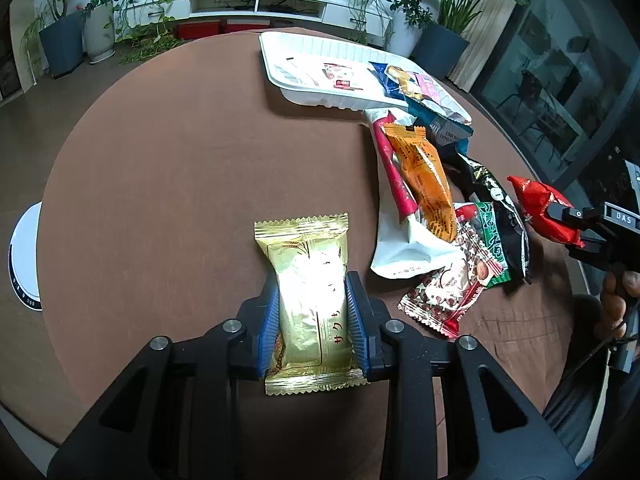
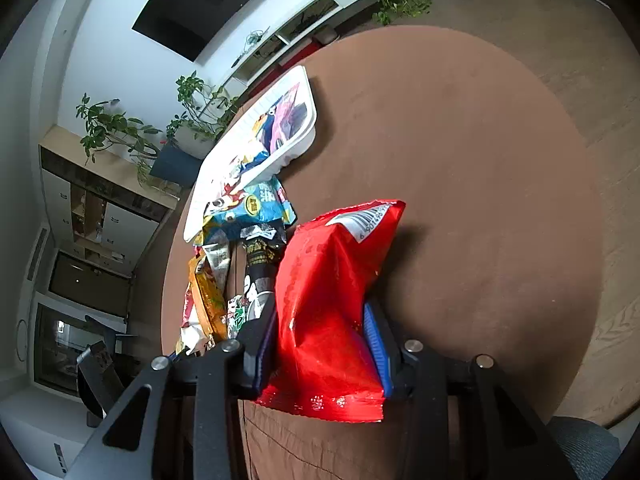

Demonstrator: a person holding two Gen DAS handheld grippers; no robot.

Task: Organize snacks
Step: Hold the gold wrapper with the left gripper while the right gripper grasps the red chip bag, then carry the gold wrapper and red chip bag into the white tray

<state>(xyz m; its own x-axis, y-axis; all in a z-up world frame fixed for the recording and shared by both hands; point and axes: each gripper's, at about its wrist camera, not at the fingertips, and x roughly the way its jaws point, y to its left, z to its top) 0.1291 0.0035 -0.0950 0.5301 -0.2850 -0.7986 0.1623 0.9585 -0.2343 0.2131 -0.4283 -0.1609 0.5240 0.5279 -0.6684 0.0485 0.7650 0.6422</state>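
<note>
Both tongs are loaded, which suits a job where loose snacks go one by one into the white tray (image 1: 280, 54) at the far side of the round brown table (image 1: 160, 184).

The left tongs (image 1: 312, 320) pinch a gold wafer packet (image 1: 304, 272) across its narrow width, blue pads pressed against both long edges. That grip leaves the packet flat and pointing forward, its far end free over the cloth, so it could probably be slid or dropped into the tray without turning it. The left tongs angle steeply down toward the table, near its middle and well short of the tray.

The right tongs (image 2: 324, 344) clamp a red foil bag (image 2: 332, 292) by its lower part; the foil crumples and bulges between the pads (a soft bag gives under pressure, so the grip looks snug, not loose). In the left wrist view the same bag shows raised clear of the heap at the right edge, with a hand (image 1: 618, 300) on the handle below it. These tongs also tilt downward, rolled to one side, with the tray ahead to their left.

Between tray and bag lies the remaining heap: an orange packet (image 1: 424, 184), a black packet (image 1: 500, 208), a white-and-red wrapper (image 1: 400, 248) and a nut-print packet (image 1: 452, 292), overlapping one another. Some packets already sit in the tray, one blue bag (image 2: 256, 204) hanging over its rim.
</note>
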